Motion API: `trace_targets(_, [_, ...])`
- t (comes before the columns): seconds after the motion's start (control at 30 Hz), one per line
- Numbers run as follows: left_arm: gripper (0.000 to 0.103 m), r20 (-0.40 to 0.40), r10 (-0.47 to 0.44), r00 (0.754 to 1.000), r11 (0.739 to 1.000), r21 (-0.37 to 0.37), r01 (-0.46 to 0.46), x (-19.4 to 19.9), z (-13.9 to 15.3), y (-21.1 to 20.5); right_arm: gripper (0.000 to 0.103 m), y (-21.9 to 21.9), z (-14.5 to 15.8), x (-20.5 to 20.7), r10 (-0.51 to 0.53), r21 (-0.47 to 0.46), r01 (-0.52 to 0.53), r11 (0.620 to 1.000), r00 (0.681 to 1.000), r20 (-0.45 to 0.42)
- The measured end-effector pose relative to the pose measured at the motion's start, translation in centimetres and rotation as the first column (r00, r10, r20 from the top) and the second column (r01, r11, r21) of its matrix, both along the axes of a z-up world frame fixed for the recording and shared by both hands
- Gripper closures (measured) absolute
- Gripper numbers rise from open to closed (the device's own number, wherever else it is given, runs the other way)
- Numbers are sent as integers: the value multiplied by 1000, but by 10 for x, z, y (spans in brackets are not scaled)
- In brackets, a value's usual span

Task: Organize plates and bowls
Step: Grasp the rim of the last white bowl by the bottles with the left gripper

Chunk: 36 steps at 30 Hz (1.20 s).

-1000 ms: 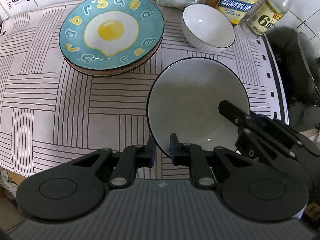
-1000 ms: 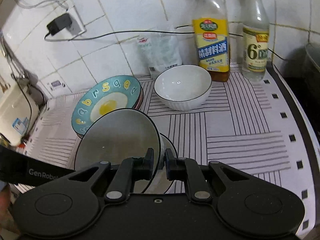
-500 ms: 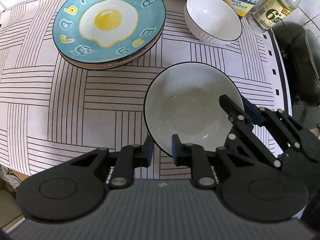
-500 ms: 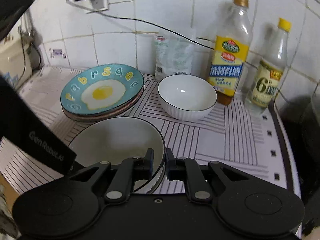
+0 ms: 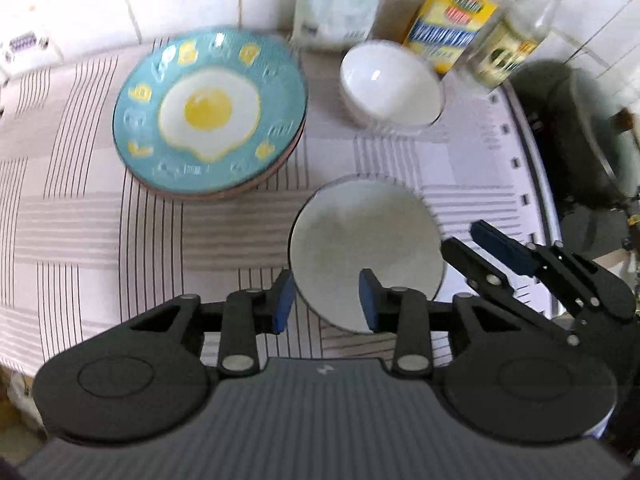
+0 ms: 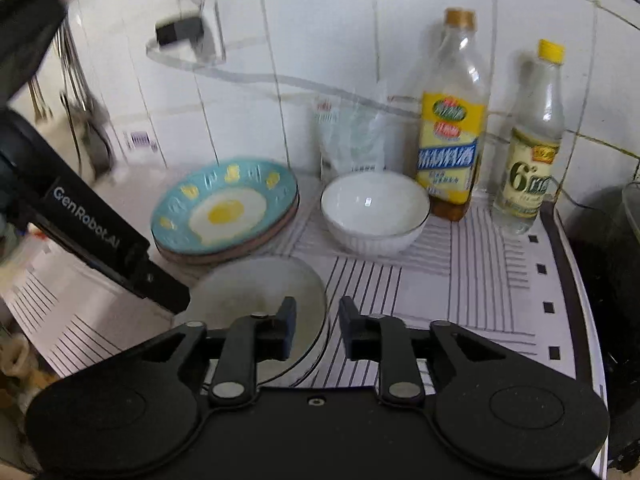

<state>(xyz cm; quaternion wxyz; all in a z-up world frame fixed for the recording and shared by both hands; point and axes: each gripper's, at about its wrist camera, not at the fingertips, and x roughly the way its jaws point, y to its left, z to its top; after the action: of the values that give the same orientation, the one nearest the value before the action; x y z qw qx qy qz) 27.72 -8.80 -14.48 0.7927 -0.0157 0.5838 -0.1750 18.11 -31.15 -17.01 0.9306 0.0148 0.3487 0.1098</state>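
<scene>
A grey bowl with a dark rim sits on the striped cloth near the front edge. My left gripper is open, its fingers either side of the bowl's near rim. My right gripper is open too, straddling the bowl's right rim; it also shows in the left wrist view. A teal fried-egg plate tops a stack of plates at the back left. A white bowl stands to its right.
Two bottles and a clear bag stand against the tiled wall. A dark pot is off the cloth's right edge. A plug and cable hang on the wall.
Both grippers were shut on the grey bowl's rim; now both have opened and the bowl rests on the cloth. Both cameras have pulled back slightly.
</scene>
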Motion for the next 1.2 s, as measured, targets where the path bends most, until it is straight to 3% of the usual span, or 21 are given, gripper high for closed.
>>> trace_targets(0.23, [62, 108, -24, 994, 995, -90, 34, 17, 25, -2, 55, -39, 26, 4, -53, 79, 48, 996, 996, 65])
trace_targets(0.63, [58, 246, -126, 961, 985, -84, 151, 62, 33, -21, 48, -57, 21, 46, -139, 140, 134, 981, 990, 27])
trace_targets(0.8, [58, 296, -171, 940, 982, -25, 187, 85, 19, -37, 48, -60, -3, 78, -140, 151, 140, 979, 990, -13])
trace_targets(0.93, [57, 380, -269, 885, 963, 111, 245, 91, 12, -60, 48, -64, -24, 107, -150, 180, 158, 971, 987, -55])
trace_targets(1.0, [57, 359, -298, 884, 955, 120, 273, 100, 5, -69, 48, -64, -34, 119, -164, 175, 174, 969, 984, -72])
trace_targets(1.2, [59, 278, -296, 914, 955, 105, 277, 136, -27, -85, 48, -70, -59, 135, -205, 248, 232, 941, 970, -132])
